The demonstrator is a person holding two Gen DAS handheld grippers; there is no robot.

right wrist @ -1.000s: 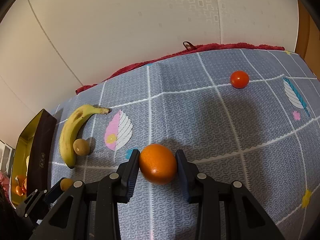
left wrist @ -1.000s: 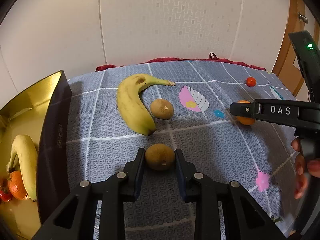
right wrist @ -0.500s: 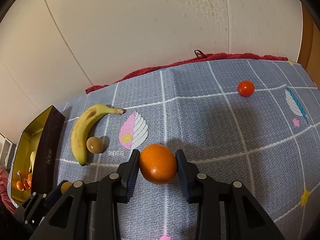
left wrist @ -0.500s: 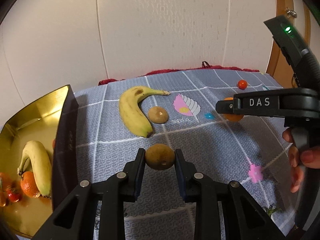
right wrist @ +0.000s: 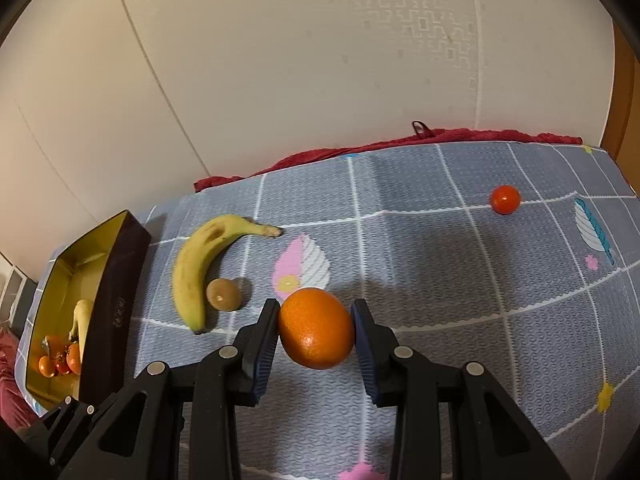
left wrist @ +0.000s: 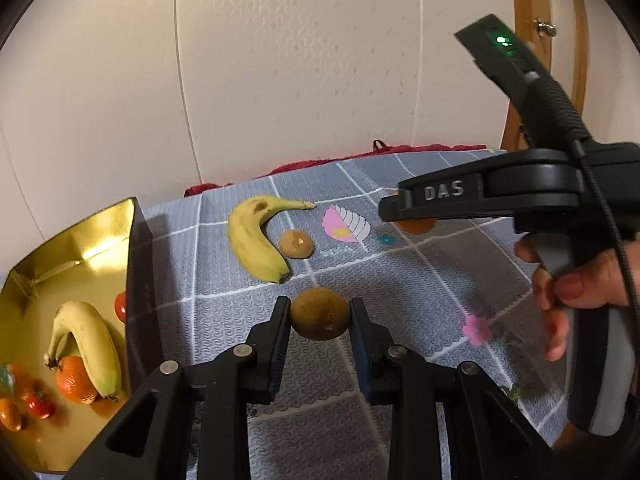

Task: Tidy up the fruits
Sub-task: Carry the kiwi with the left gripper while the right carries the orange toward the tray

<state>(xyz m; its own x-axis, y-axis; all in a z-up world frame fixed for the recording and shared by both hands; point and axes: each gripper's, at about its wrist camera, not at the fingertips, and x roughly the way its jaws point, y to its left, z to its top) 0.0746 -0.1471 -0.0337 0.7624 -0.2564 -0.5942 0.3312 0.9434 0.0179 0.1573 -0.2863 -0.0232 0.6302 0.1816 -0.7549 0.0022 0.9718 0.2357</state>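
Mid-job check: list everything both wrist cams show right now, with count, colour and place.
Kiwi: one, brown, held between the left jaws.
Second kiwi: one, brown, on the mat beside the loose banana.
Orange: one, orange, held between the right jaws.
Loose banana: one, yellow, on the mat.
Tomato: one, red, far right of the mat.
Box: one, gold inside and dark outside, at left; holds a banana, oranges and small red fruits.
Mat: one, grey-blue.
Hand: one, gripping the right handle.
Left gripper: black.
Right gripper: black.
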